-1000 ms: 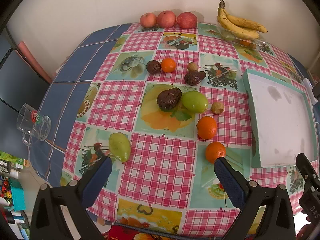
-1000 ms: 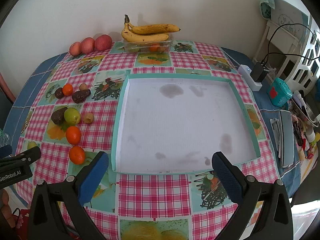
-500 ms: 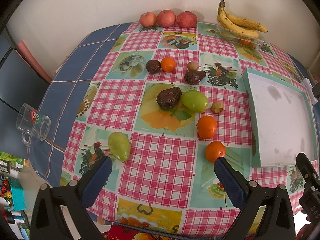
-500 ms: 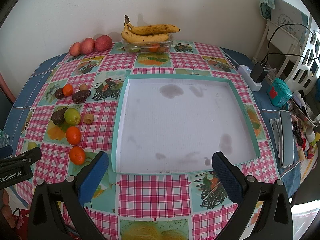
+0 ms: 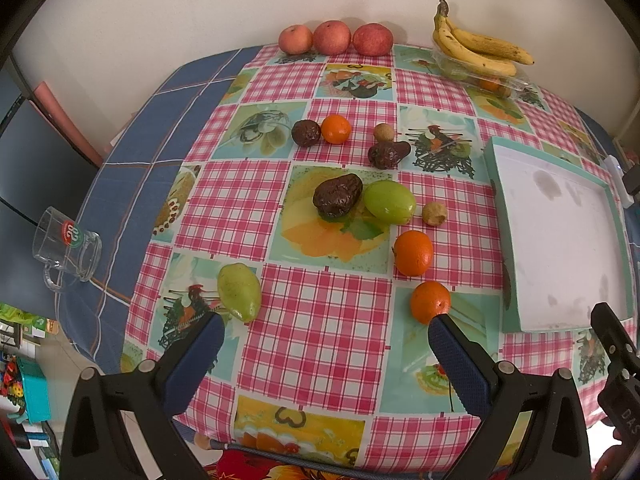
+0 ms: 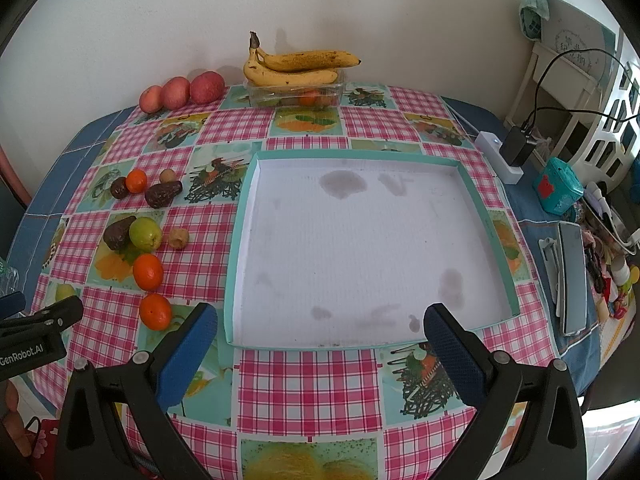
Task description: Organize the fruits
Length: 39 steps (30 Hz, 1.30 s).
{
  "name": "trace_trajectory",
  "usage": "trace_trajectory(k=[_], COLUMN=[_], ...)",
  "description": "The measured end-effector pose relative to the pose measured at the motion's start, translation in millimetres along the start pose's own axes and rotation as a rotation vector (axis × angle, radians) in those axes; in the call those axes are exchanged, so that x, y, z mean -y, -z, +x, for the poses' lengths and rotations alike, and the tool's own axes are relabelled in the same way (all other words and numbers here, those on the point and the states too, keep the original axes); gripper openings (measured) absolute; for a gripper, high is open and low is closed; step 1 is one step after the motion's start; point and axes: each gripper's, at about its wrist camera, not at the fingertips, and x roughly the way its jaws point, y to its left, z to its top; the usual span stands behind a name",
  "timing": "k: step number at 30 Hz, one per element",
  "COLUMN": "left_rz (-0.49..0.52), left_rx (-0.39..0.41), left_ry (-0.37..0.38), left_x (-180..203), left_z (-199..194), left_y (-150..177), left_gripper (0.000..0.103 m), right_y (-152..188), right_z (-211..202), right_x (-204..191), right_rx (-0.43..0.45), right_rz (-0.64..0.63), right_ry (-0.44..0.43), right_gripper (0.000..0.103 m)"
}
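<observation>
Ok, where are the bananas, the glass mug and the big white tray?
bananas (image 6: 298, 66), right wrist view, middle of the bunch.
glass mug (image 5: 68, 242), left wrist view, its clear side wall.
white tray (image 6: 360, 248), right wrist view, bare floor of the tray.

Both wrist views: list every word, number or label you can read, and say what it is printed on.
"GenRobot.AI": on the left gripper body, seen in the right wrist view.
"DAS": partial lettering on the right gripper body, cut off at the left wrist view's edge.
"20": apparently, on the glass mug logo; its smaller print is unreadable.
Writing on the paper by the wall: too blurred.
</observation>
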Motion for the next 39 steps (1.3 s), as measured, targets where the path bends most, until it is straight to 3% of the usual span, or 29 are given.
trace_trajectory(k=[39], left_rz=[-0.010], left_rx=[-0.018], left_ry=[0.058], left_x=[1.6], left_z=[1.4], left_y=[-2.3], left_gripper=[0.103], right_y=[-4.6], right_z=[-0.2], right_x=[-1.4], right_rx=[-0.018], right_rz=[-0.002], right_ry=[0.002], right_gripper=[0.103])
